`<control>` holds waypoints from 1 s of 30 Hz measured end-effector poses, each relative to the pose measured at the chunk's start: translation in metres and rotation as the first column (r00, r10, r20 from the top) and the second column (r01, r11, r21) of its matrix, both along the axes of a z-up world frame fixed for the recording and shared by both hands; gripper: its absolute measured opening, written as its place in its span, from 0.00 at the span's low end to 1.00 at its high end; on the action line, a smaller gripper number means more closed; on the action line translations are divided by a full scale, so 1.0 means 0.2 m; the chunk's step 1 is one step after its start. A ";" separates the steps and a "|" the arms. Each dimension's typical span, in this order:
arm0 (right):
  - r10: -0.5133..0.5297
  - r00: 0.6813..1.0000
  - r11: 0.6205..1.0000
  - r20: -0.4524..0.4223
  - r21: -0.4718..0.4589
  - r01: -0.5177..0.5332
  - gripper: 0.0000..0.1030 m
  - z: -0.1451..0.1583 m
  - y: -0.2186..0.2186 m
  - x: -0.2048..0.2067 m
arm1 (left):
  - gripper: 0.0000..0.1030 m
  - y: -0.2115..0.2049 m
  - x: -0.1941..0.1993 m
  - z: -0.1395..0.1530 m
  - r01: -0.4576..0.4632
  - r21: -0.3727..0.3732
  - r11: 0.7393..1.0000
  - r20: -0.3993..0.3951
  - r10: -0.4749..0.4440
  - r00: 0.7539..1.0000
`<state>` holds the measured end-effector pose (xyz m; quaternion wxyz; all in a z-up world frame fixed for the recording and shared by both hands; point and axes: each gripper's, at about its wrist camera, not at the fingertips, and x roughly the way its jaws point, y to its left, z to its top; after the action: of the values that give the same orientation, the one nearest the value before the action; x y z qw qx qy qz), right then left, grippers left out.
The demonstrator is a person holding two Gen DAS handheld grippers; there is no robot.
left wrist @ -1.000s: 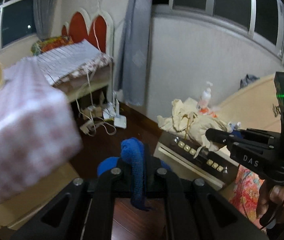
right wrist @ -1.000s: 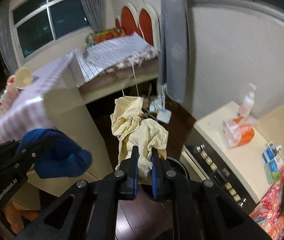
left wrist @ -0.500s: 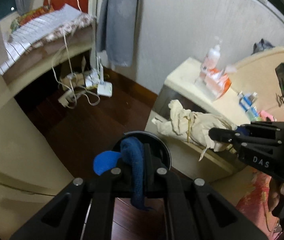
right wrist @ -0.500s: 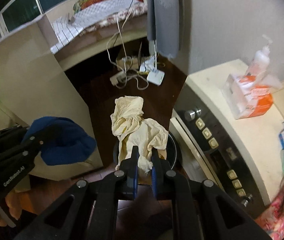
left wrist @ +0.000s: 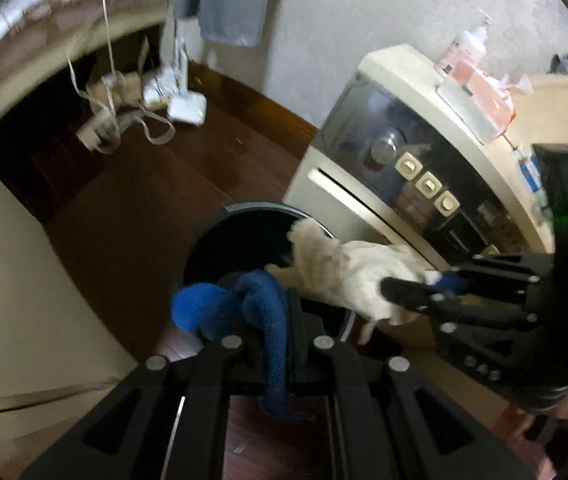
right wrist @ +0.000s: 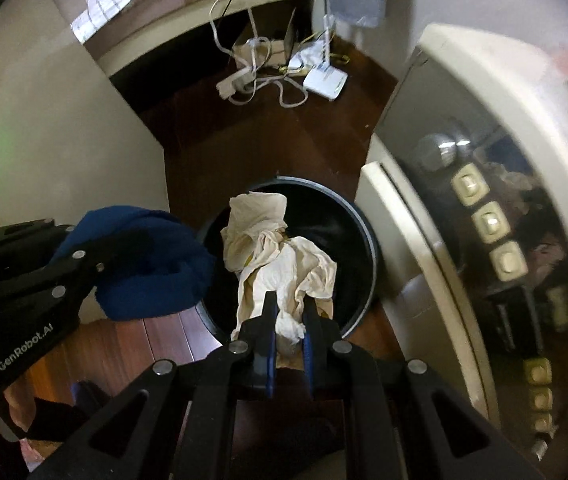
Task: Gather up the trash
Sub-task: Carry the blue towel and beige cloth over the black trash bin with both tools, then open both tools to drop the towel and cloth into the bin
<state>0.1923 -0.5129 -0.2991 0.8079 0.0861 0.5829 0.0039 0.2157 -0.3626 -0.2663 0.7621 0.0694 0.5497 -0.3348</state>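
Holding two pieces of trash over the bin, I judge this the drop-off step. My right gripper [right wrist: 287,322] has its fingers pinched narrow on a crumpled cream rag [right wrist: 280,256], which hangs straight above the open mouth of the black bin [right wrist: 365,240]. My left gripper [left wrist: 274,320] has its fingers clamped on a blue cloth [left wrist: 240,304], with a tail of it trailing back between them; from the right wrist view that cloth sits over the bin's near-left rim (part of it may overhang the floor [right wrist: 268,136]). The bin stands on the dark wood floor, just beside a cream cabinet [right wrist: 455,92] with a dark glass front.

Next, I think, both sets of fingers need to open. The rag should fall cleanly. The blue cloth probably wants a nudge toward the bin's middle first, since it could catch on the rim or slide outside.
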 end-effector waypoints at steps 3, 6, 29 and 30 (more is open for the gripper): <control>0.042 0.999 0.999 -0.027 0.004 -0.042 0.21 -0.14 -0.01 0.06 | 0.43 0.00 0.05 -0.10 -0.027 0.006 1.000 -0.081 0.028 0.996; 0.053 0.996 0.996 -0.065 -0.066 -0.058 0.83 -0.23 -0.03 0.06 | 0.72 0.04 0.06 -0.08 -0.077 0.045 0.996 -0.049 0.079 0.996; -0.067 0.963 0.996 0.263 -0.036 0.079 1.00 0.86 0.29 -0.30 | 0.76 0.51 -0.32 0.79 -0.243 0.048 0.969 0.321 0.216 0.922; -0.064 0.959 0.996 0.276 -0.037 0.077 1.00 0.90 0.32 -0.32 | 0.76 0.56 -0.35 0.84 -0.249 0.038 0.968 0.330 0.223 0.917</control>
<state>0.1289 -0.4481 -0.1197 0.8823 0.0863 0.4619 -0.0266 0.1450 -0.2510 -0.0977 0.8734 0.0865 0.4344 -0.2024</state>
